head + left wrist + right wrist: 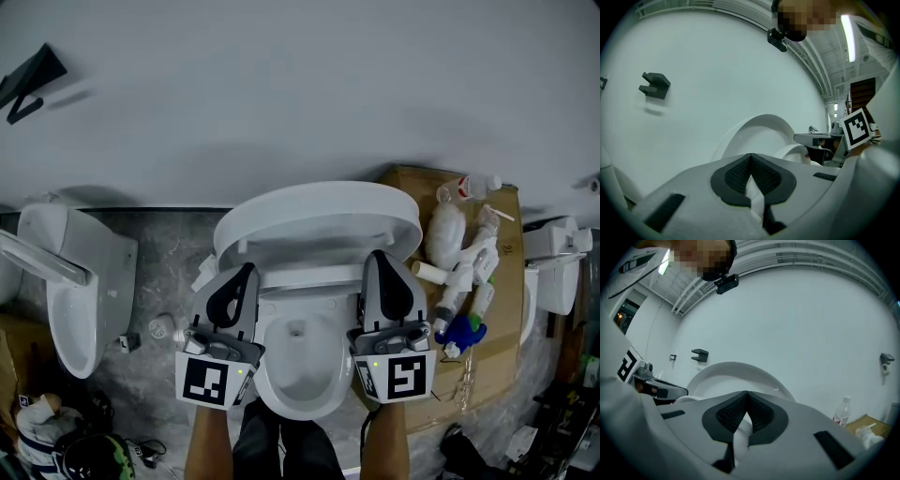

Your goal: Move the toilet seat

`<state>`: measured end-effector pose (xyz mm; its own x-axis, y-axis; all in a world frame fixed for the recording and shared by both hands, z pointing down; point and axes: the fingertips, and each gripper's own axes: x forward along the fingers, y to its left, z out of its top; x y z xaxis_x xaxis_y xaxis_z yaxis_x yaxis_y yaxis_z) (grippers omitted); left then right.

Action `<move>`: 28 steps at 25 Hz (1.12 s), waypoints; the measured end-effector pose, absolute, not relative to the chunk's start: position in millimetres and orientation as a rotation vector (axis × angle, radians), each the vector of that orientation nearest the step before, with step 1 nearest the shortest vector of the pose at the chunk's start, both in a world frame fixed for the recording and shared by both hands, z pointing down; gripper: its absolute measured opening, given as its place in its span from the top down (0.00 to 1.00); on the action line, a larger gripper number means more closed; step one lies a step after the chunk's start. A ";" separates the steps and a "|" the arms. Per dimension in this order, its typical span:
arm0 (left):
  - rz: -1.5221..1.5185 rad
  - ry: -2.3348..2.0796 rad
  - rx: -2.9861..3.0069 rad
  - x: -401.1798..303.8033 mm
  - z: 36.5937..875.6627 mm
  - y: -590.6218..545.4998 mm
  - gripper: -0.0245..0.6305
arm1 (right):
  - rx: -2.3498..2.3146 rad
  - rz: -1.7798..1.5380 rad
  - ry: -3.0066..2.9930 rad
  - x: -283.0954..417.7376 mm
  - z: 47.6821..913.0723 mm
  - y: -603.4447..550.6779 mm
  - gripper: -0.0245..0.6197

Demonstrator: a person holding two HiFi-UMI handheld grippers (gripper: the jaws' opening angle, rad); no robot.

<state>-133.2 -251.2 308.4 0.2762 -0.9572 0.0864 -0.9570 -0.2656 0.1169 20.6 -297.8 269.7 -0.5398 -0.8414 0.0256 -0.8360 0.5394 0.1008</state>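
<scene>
The toilet seat (pixel 319 230) is raised together with the lid and leans back against the white wall (pixel 300 94). I cannot separate seat from lid in any view. Its wide side runs left to right along the wall. Its line from hinge to free edge goes upward, tilted a little back, and the broad face looks toward the person. In both gripper views it rises as a white arch (pixel 759 133) (pixel 736 376) straight ahead of the jaws.

Behind the seat the wall closes the way. To the front the toilet bowl (pixel 323 398) lies uncovered. On the left, a strip of grey floor (pixel 164 272) separates it from a second white toilet (pixel 80 300). On the right, a cardboard box (pixel 502 234) loaded with bottles (pixel 459 277) stands just beside the bowl, so that side is tighter. A black bracket (pixel 33 80) is on the wall, far to the left.

The left gripper (pixel 246 272) (pixel 750 157) is over the left side of the bowl and the right gripper (pixel 375 255) (pixel 746 393) over the right side. Both point level toward the wall, with their tips just under the lower edge of the raised seat. Whether they touch it I cannot tell. The jaws of each gripper are closed, tip against tip, and hold nothing.
</scene>
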 end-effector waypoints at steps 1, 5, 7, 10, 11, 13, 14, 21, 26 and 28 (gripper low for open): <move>-0.001 -1.800 2.381 -132.8 309.4 -252.0 0.95 | 1.471 -0.118 -2.694 20.4 270.0 -299.2 0.95; -0.009 -1.809 2.412 -133.6 308.0 -257.3 0.95 | 1.475 -0.120 -2.697 20.4 271.0 -304.8 0.95; -0.008 -1.808 2.414 -133.9 308.2 -257.1 0.95 | 1.476 -0.123 -2.700 19.8 270.9 -305.2 0.95; -0.005 -1.808 2.413 -134.4 308.9 -257.1 0.95 | 1.479 -0.128 -2.702 19.5 270.7 -305.4 0.95; -0.006 -1.807 2.412 -134.7 308.8 -257.1 0.95 | 1.480 -0.129 -2.703 19.2 270.7 -305.3 0.95; -0.007 -1.799 2.398 -134.6 309.5 -256.1 0.95 | 1.480 -0.130 -2.703 18.8 270.6 -304.7 0.95; -0.006 -1.793 2.388 -134.2 310.1 -255.7 0.95 | 1.480 -0.130 -2.703 18.9 270.6 -304.5 0.95; -0.012 -1.826 2.403 -135.8 308.5 -257.9 0.95 | 1.486 -0.142 -2.709 19.1 270.2 -305.7 0.95; -0.020 -1.847 2.392 -135.8 308.4 -253.2 0.95 | 1.496 -0.072 -2.750 19.8 271.5 -300.6 0.95; -0.001 -1.859 2.405 -135.0 307.3 -250.6 0.95 | 1.477 -0.090 -2.745 18.6 271.4 -295.0 0.95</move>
